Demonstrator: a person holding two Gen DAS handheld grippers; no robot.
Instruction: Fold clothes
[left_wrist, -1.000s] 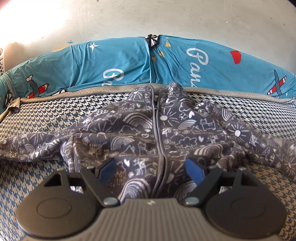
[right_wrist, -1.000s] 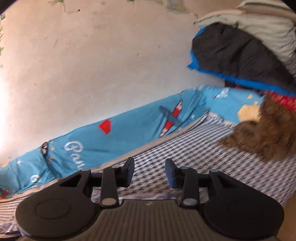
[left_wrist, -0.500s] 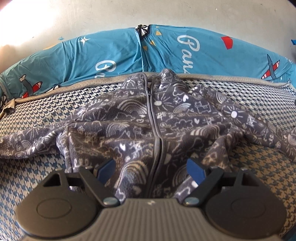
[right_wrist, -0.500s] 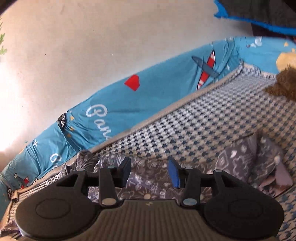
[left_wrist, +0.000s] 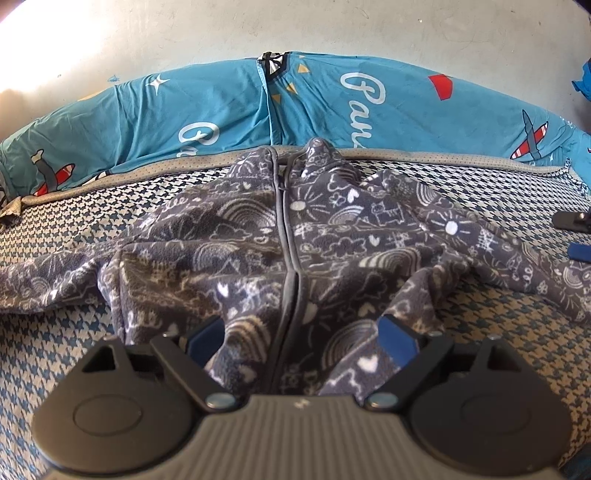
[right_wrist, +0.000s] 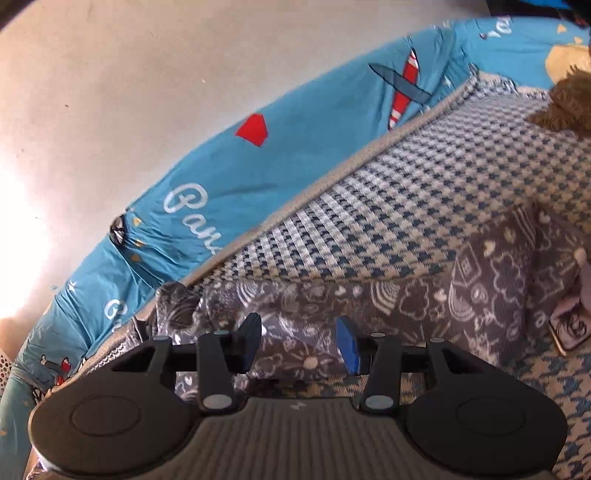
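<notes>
Lying spread face-up on the houndstooth bed cover (left_wrist: 92, 236), the grey patterned zip jacket (left_wrist: 288, 236) reached the far blue pillows (left_wrist: 207, 110). The left claw (left_wrist: 301, 336) was opening wide over its near hem, gripping nothing. The right claw (right_wrist: 299, 341) hung half-open over the right sleeve (right_wrist: 424, 310), pads clear of cloth.

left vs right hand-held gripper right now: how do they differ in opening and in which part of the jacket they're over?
The left hand-held gripper is spread wide, jaws opening, over the jacket at its zip and lower front; the right hand-held gripper is narrower and sits over a sleeve. Both have blue pads, stand apart from the fabric without pinching it, and face the blue bolster.
</notes>
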